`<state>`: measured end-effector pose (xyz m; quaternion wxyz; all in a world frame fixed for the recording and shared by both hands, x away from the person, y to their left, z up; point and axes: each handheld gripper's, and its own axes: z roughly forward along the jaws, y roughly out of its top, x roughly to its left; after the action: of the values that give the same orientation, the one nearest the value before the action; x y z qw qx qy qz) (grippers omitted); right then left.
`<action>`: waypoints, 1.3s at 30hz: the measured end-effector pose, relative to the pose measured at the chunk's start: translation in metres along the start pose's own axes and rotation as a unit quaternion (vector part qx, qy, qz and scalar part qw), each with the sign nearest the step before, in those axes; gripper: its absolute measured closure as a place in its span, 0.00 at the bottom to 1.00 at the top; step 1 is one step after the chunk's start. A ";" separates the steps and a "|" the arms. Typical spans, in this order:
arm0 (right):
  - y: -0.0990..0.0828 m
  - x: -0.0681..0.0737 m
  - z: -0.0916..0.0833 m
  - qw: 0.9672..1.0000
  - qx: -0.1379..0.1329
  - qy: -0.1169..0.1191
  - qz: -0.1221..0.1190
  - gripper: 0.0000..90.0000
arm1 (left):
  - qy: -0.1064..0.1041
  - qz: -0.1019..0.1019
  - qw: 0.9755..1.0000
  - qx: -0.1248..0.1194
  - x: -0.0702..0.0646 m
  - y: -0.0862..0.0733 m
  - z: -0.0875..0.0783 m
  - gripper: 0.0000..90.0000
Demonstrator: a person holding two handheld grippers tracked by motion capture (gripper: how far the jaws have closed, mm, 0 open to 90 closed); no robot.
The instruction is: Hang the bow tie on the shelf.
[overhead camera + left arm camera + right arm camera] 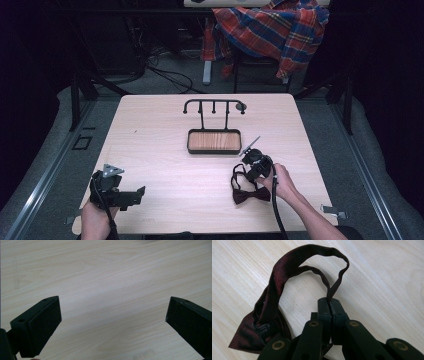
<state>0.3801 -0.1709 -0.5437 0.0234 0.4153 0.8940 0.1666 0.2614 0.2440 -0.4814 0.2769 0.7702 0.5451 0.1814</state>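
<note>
A dark red bow tie [251,194] lies on the pale wooden table [165,150] near its front right. Its neck strap [287,267] loops up from the bow [254,332]. My right gripper [329,301] is shut on that strap, which is pinched between the two black pads; in the high view the right gripper [248,167] sits just above the bow. My left gripper [112,312] stands open over bare wood, nothing between its jaws; in the high view the left gripper [141,192] rests at the front left.
A black wire stand [214,106] with hooks rises behind a small wooden tray [214,141] at the table's middle. Beyond the far edge a plaid shirt [272,27] hangs over a chair.
</note>
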 end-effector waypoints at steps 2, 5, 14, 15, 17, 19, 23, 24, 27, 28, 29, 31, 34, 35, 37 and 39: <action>0.000 0.000 -0.002 1.000 -0.007 -0.001 0.001 0.98 | 0.000 0.000 1.000 0.000 0.000 0.000 0.000 0.00; 0.001 -0.001 -0.011 1.000 -0.019 -0.002 -0.001 0.98 | 0.000 0.001 1.000 0.001 0.000 0.000 0.000 0.00; 0.003 -0.004 -0.037 0.999 -0.033 -0.014 -0.027 0.99 | 0.001 0.000 1.000 0.002 0.000 0.000 0.001 0.00; 0.003 -0.004 -0.037 0.999 -0.033 -0.014 -0.027 0.99 | 0.000 -0.001 1.000 0.002 0.000 0.000 0.001 0.00; 0.004 -0.004 -0.040 0.998 -0.047 -0.016 -0.023 0.99 | -0.002 -0.002 1.000 0.002 0.001 0.000 0.000 0.00; 0.004 -0.004 -0.045 0.998 -0.052 -0.021 -0.028 0.99 | -0.002 0.000 1.000 0.002 0.001 0.000 0.000 0.00; 0.006 -0.004 -0.052 0.997 -0.058 -0.029 -0.037 0.99 | -0.002 -0.002 1.000 0.001 0.001 0.000 0.000 0.00; 0.006 -0.003 -0.056 0.997 -0.061 -0.032 -0.041 0.99 | -0.001 -0.001 1.000 0.001 0.001 0.000 0.000 0.00; 0.007 -0.003 -0.059 0.996 -0.068 -0.033 -0.040 0.99 | -0.002 -0.002 1.000 0.002 0.000 0.000 0.000 0.00; 0.008 -0.002 -0.064 0.996 -0.072 -0.037 -0.043 0.99 | -0.002 -0.001 1.000 0.003 0.001 0.000 0.000 0.00; 0.008 -0.002 -0.064 0.996 -0.072 -0.037 -0.043 0.99 | -0.002 -0.002 1.000 0.003 0.001 0.000 0.000 0.00; 0.009 -0.003 -0.069 0.995 -0.087 -0.036 -0.042 0.99 | -0.001 0.000 1.000 0.002 0.001 0.000 0.000 0.00; 0.009 -0.005 -0.076 0.994 -0.088 -0.040 -0.045 0.99 | -0.001 0.000 1.000 0.002 0.001 0.000 0.000 0.00; 0.009 -0.005 -0.078 0.994 -0.093 -0.039 -0.043 0.99 | -0.001 -0.002 1.000 0.002 0.000 0.000 0.000 0.00; 0.009 -0.005 -0.082 0.994 -0.095 -0.038 -0.045 0.99 | -0.001 0.000 1.000 0.004 0.000 0.000 0.000 0.00; 0.010 -0.006 -0.086 0.993 -0.099 -0.041 -0.044 0.99 | 0.001 0.001 1.000 0.002 -0.001 0.000 0.000 0.00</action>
<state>0.3761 -0.1936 -0.4599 0.1087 0.3774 0.8888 0.2361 0.2618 0.2432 -0.4814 0.2742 0.7713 0.5449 0.1816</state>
